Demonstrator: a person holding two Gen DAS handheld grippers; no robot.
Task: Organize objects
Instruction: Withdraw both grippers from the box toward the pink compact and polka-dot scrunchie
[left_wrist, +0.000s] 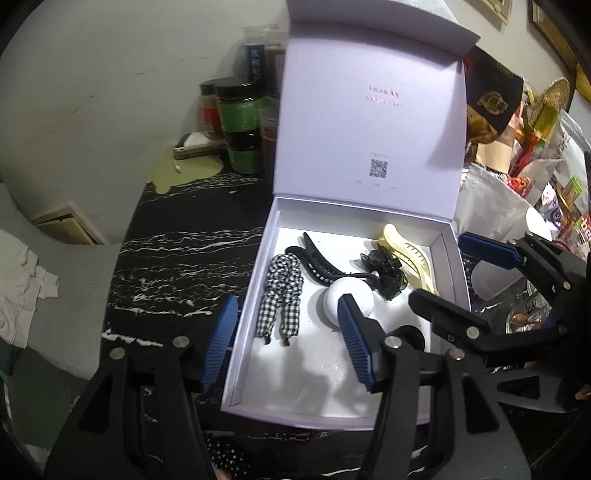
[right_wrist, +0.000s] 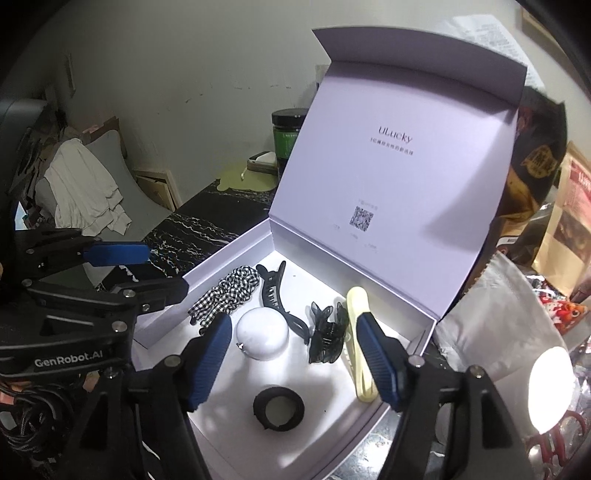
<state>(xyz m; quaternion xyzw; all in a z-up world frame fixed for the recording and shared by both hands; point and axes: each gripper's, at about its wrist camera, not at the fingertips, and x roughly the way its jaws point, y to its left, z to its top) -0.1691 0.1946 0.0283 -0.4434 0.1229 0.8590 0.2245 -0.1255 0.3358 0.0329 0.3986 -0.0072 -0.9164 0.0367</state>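
Box (left_wrist: 251, 295) of pale lilac card sits open at the centre of both views on a black marble-veined counter (left_wrist: 177, 258), its lid (left_wrist: 369, 129) standing upright behind. Inside lie a checked scrunchie (left_wrist: 279, 295), a black claw clip (left_wrist: 317, 264), a white dome (left_wrist: 349, 301), a smoky clip (left_wrist: 386, 273), a cream clip (left_wrist: 410, 254) and a black ring (right_wrist: 279, 408).

The ring shows whole only in the right wrist view; the left wrist view hides most of it behind a finger. That left view alone shows a spotted dark cloth (left_wrist: 225, 454) at the bottom edge.

The left gripper (left_wrist: 288, 343) hangs with jaws apart, one finger outside the box's left wall, nothing between them. The right gripper (right_wrist: 291, 358) is likewise spread wide over the dome and clips, gripping nothing.

Left of the box the counter lies bare up to green-labelled jars (left_wrist: 240, 114); on the right, packets (left_wrist: 491, 103) crowd against the wall.

The lid reads "uLucky" over a QR code (right_wrist: 361, 218); the gripper body reads "GenRobot.AI".
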